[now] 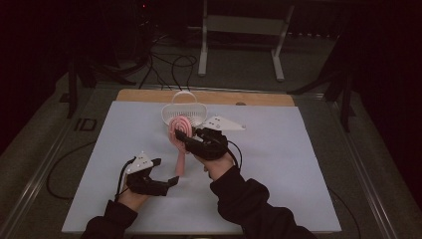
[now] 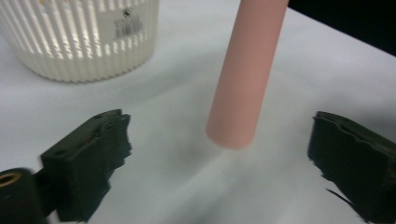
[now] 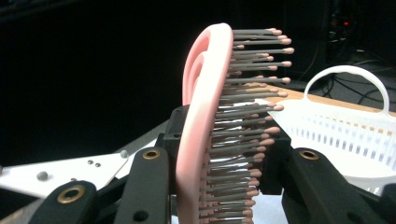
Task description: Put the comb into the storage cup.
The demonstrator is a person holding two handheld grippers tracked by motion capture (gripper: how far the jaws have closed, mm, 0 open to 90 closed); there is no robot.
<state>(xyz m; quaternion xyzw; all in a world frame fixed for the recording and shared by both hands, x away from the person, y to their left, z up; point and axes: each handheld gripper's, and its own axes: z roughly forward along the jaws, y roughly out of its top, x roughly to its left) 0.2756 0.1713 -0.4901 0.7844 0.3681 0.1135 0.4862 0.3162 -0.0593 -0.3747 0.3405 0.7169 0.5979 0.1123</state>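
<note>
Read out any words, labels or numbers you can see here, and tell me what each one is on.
Nothing can be read.
White basket: a small sticker on its slatted wall carries dark print like a barcode, too blurred to make out.
Pink hairbrush: no lettering visible on its head or handle.
Table cover: plain, no marks.

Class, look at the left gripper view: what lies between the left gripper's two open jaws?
The free end of the pink hairbrush handle hangs between the jaws of the left gripper, touching neither; beneath it is bare white table cover.
</note>
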